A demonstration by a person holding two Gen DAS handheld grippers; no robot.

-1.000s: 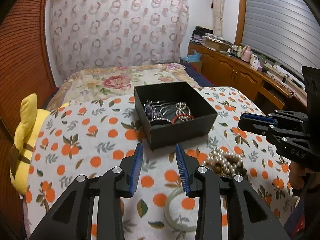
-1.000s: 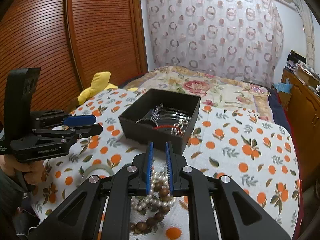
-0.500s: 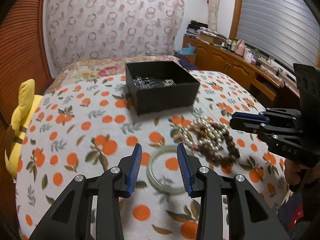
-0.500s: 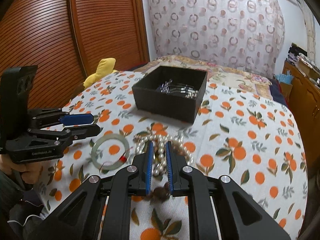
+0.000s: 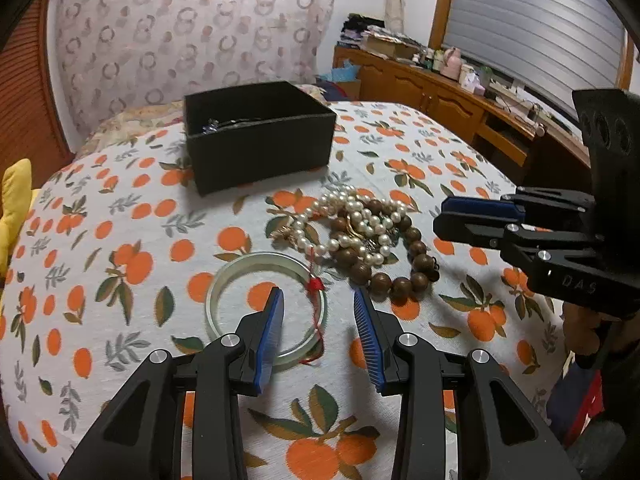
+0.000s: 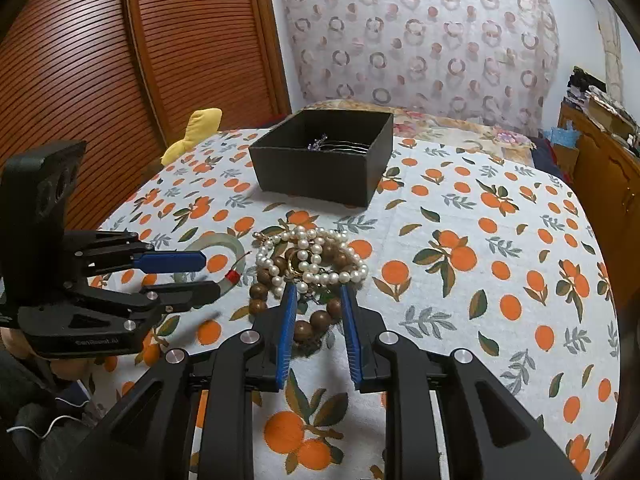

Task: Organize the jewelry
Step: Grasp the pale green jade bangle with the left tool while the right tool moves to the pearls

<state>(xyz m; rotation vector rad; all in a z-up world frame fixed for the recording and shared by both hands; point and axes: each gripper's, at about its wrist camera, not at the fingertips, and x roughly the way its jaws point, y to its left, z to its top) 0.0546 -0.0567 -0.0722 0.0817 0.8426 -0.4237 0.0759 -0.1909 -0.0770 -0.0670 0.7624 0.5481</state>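
Observation:
A black box (image 5: 260, 136) holding several jewelry pieces stands at the far side of the orange-print cloth; it also shows in the right wrist view (image 6: 324, 160). A pale green bangle (image 5: 240, 272) with a red thread lies in front of my left gripper (image 5: 318, 300), which is open with its right side between the fingers. A tangle of white pearls (image 5: 356, 220) and brown wooden beads (image 5: 400, 280) lies to its right. My right gripper (image 6: 318, 294) is open over the near edge of that tangle (image 6: 308, 264), empty.
A yellow plush toy (image 6: 196, 128) lies at the table's left edge. A wooden slatted door (image 6: 120, 60) is on the left, a wooden sideboard (image 5: 440, 96) with clutter on the right, and a bed with a curtain behind it lies beyond the table.
Both grippers have pulled back from the box and lowered toward the loose jewelry. The right gripper has opened wider. The bangle and bead tangle now lie between the fingers.

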